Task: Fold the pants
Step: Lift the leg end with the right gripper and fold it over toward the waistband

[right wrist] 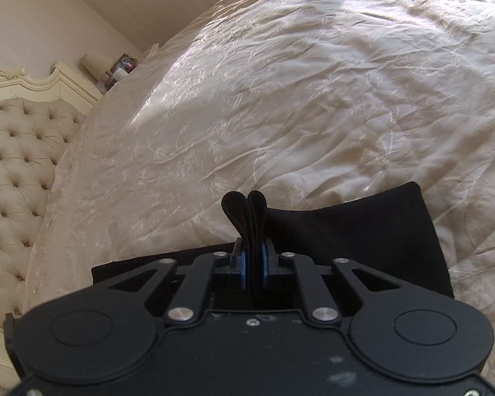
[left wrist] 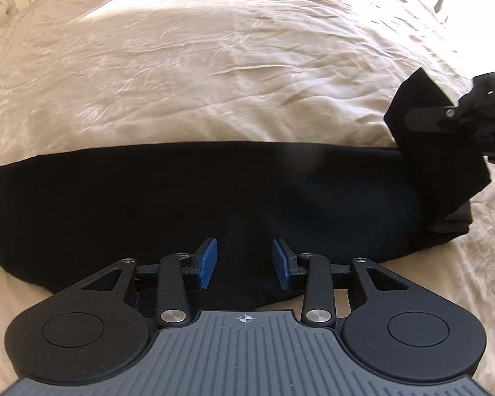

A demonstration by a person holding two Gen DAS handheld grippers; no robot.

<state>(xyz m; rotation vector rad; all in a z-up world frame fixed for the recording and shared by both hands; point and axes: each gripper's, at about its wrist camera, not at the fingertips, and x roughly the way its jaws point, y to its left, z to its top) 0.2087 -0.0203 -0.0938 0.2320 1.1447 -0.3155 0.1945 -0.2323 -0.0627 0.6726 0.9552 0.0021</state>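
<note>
Black pants lie folded lengthwise as a long strip across the cream bedspread. My left gripper is open, its blue pads just above the strip's near edge at mid-length, holding nothing. My right gripper is shut on the pants' right end, with folded layers sticking up between the pads. In the left wrist view that end is lifted off the bed at the far right, held by the right gripper.
A tufted cream headboard stands at the left of the bed. A bedside table with a lamp and small items sits beyond it. The wrinkled bedspread stretches far behind the pants.
</note>
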